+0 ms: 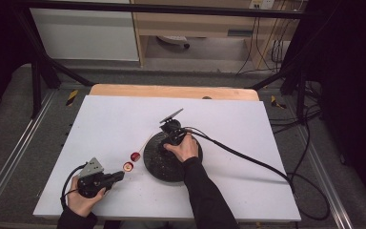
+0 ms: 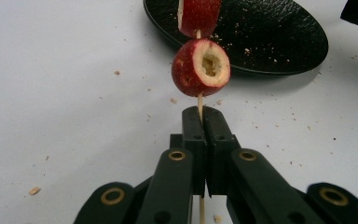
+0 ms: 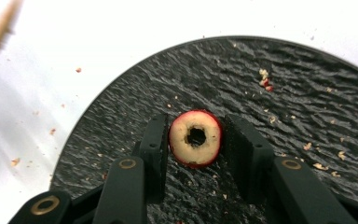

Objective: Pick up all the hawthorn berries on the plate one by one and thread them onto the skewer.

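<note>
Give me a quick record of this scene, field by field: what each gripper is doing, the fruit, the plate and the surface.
left gripper: shut on skewer
skewer load: two red cored fruit pieces threaded on it
right gripper: jaws open, either side of a cored fruit slice on the plate
plate: black, textured, scattered with crumbs
table: white, speckled with crumbs

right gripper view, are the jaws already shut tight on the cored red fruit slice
No, the cored red fruit slice sits on the black textured plate between the right gripper's parted jaws, gap at right.
</note>
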Motion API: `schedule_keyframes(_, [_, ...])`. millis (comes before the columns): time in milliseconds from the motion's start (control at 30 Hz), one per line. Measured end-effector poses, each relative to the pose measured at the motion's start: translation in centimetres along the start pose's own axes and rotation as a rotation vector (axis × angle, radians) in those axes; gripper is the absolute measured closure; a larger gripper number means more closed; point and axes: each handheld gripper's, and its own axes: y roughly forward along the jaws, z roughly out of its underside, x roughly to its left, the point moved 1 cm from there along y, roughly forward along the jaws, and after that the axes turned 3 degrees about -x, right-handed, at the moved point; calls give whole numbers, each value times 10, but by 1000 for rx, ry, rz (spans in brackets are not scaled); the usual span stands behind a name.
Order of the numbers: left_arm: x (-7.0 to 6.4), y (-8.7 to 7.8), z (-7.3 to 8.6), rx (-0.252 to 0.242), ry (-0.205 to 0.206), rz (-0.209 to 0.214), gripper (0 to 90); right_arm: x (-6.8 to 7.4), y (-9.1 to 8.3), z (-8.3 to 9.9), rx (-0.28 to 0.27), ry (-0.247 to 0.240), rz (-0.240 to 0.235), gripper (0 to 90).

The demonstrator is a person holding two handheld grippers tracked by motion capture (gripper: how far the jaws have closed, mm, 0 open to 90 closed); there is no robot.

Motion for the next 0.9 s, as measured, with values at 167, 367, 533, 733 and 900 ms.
schedule_keyframes(167, [-1, 0, 0, 1, 4, 0, 883, 3, -8, 0, -23, 1, -4, 620])
schedule_keyframes(367, [-1, 0, 0, 1, 5, 0, 883, 7, -19, 3, -64, -10, -5, 620])
schedule_keyframes(533, [-2, 0, 0, 0, 6, 0, 883, 9, -27, 6, -92, -14, -4, 621])
schedule_keyframes(733, [-3, 1, 0, 2, 9, 0, 883, 8, -37, 16, -141, -3, -21, 620])
schedule_keyframes(900, [-4, 1, 0, 1, 13, 1, 883, 6, -44, 27, -200, 1, -33, 621])
